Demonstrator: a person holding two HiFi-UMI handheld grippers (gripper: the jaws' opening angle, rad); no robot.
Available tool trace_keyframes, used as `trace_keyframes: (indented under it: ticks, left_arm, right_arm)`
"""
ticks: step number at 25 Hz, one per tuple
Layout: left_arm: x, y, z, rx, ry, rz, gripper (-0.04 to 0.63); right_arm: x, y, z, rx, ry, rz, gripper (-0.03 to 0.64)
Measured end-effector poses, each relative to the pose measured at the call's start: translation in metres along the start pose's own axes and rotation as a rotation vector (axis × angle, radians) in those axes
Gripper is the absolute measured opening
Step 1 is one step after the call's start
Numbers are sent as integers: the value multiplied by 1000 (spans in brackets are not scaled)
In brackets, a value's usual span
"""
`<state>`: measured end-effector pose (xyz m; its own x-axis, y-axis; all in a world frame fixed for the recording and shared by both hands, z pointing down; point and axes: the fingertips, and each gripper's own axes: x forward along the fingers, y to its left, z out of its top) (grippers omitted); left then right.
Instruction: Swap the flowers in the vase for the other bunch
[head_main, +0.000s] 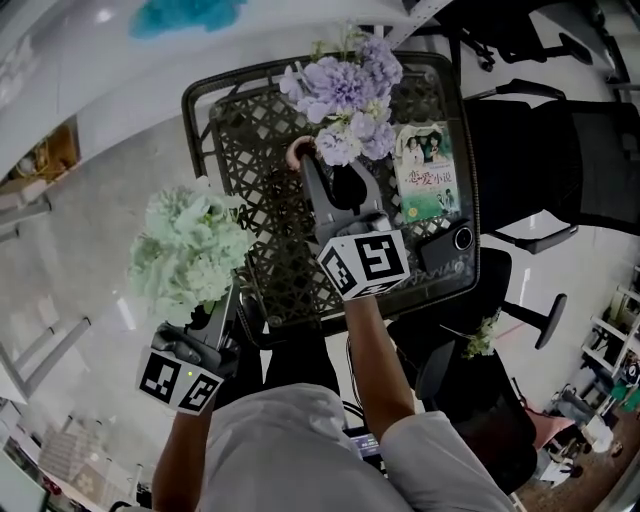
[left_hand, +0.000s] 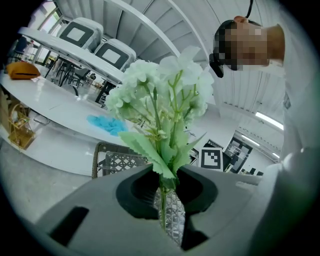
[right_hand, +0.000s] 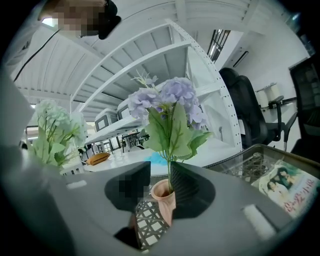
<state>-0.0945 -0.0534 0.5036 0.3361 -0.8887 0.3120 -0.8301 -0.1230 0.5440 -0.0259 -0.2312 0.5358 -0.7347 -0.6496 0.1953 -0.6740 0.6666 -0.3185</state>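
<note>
1. While the purple fabric bunch (head_main: 350, 95) sits in the pink ceramic vase (right_hand: 164, 200), right gripper (right_hand: 161, 187) gapes wide round its stems.
2. Meanwhile left gripper (left_hand: 167, 200) clamps the pale green bunch (head_main: 190, 250), left of the vase.
3. Swap looks nearly done; I'd back out gently.

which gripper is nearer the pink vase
Right. The right gripper, jaws open, straddles the pink vase; the left gripper holds the green bunch left of the table.
</note>
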Motion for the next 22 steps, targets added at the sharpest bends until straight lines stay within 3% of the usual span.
trace_keyframes:
  ticks: [10, 16, 22]
  left_arm:
    - [-7, -10, 6, 13, -20, -16, 71]
    - [-12, -16, 11, 19, -39, -29, 71]
    - [-18, -26, 20, 121, -29, -40, 71]
  right_arm:
    - [-16, 4, 6, 4, -3, -33, 114]
    - [-30, 9, 11, 2, -5, -42, 75]
    - [-44, 14, 16, 12, -4, -58, 43]
